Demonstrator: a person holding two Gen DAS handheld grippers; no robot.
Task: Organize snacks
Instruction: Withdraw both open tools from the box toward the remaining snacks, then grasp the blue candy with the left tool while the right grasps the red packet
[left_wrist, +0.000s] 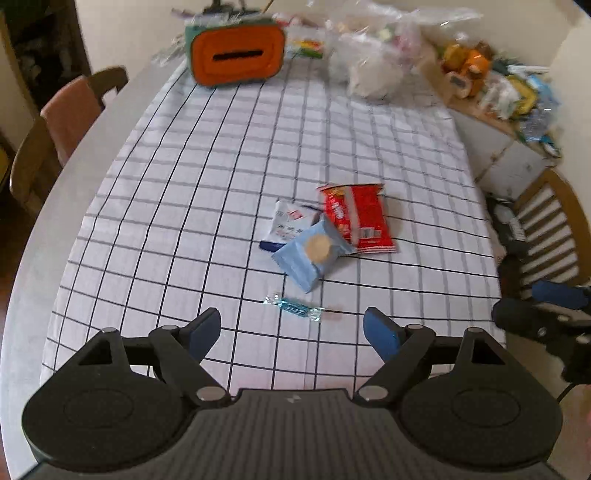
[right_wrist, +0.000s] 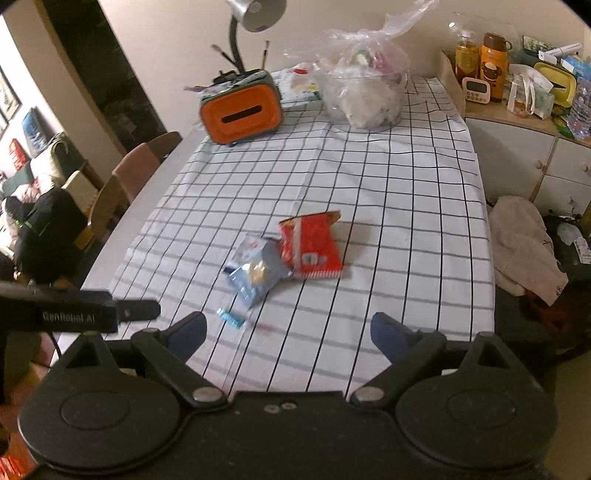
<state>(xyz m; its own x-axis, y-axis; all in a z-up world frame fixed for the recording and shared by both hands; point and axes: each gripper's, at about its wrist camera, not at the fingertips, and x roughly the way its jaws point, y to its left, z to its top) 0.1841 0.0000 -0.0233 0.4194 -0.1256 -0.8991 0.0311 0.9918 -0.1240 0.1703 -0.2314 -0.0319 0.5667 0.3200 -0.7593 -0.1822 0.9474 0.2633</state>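
- Snacks sit mid-bench on the checked cloth: red packet (left_wrist: 356, 218), white packet (left_wrist: 288, 223) and blue packet (left_wrist: 314, 254) overlapping, a small candy (left_wrist: 293, 305) nearest.
- Left gripper (left_wrist: 291, 328) and right gripper (right_wrist: 288, 332) both hover at the near edge, jaws wide apart, holding nothing.
- Candy looks the easiest first pick: lower the jaws astride it, close across its narrow middle.
- Overlapped packets likely shift together, so lift the top blue one first.

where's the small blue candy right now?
The candy lies alone on the checked tablecloth, just nearer the cameras than the light blue packet. In the left wrist view it sits ahead of the open left hand-held gripper.
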